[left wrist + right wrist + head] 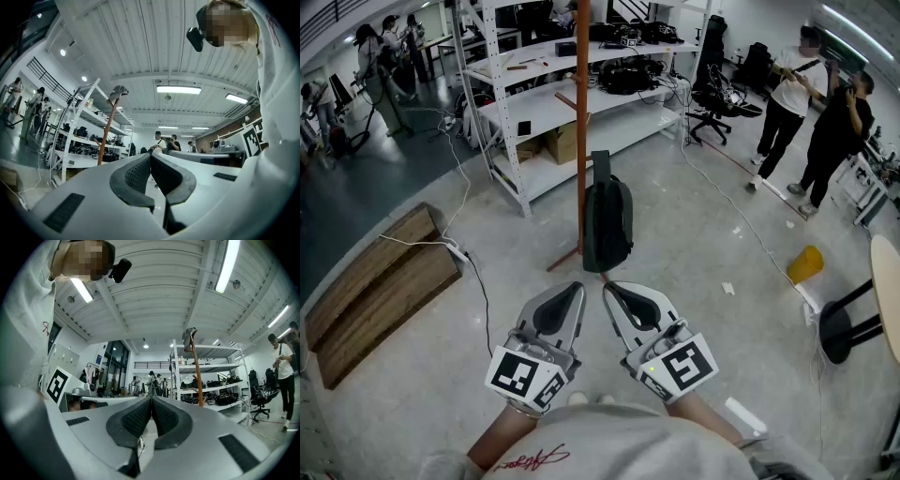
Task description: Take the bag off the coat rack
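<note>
A dark grey backpack (607, 223) hangs low on a tall brown coat rack pole (582, 112), its bottom close to the floor. Both grippers are held near my body, a short way in front of the bag and apart from it. My left gripper (566, 302) is shut with nothing in it, and so is my right gripper (626, 300). In the left gripper view the pads (140, 172) meet, and the rack pole (106, 136) stands to the left. In the right gripper view the closed gripper (151, 408) points left of the pole (197, 373). The bag does not show in either gripper view.
White metal shelving (546, 105) with boxes and gear stands behind the rack. Wooden boards (377, 286) lie at left, with a cable (469, 272) running across the floor. Two people (814, 117) stand at the far right, near an office chair (718, 94), a yellow object (806, 263) and a black stool (846, 328).
</note>
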`<action>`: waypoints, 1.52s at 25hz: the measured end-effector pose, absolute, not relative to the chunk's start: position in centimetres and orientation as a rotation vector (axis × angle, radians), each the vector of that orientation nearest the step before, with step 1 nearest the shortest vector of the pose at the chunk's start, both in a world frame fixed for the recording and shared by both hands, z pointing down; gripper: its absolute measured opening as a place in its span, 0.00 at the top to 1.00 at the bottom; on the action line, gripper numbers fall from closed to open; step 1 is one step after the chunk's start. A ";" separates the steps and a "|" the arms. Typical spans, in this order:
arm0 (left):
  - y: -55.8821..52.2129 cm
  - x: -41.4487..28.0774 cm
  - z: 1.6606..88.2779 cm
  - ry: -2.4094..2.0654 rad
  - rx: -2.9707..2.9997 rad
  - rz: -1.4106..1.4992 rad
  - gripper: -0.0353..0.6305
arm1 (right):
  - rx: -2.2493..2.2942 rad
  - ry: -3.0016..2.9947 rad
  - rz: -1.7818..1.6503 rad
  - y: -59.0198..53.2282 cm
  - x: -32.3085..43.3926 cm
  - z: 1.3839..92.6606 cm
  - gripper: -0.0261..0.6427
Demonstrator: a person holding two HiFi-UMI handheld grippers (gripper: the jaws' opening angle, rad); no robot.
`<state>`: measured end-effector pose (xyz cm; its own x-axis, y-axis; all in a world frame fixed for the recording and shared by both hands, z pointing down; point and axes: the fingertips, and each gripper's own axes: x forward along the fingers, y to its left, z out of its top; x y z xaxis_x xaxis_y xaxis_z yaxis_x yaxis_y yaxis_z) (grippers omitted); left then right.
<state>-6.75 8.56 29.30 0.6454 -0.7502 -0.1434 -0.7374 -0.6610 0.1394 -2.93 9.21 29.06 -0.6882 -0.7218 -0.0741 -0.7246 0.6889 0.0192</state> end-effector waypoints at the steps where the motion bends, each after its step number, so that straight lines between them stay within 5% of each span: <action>1: 8.5 -6.9 29.2 -1.265 2.786 -0.294 0.92 | -1.217 2.830 0.073 9.2 -3.0 29.0 0.93; 38: 1.8 -4.4 28.6 -1.267 2.782 -0.408 0.92 | -1.125 2.770 0.165 2.7 0.4 27.6 0.93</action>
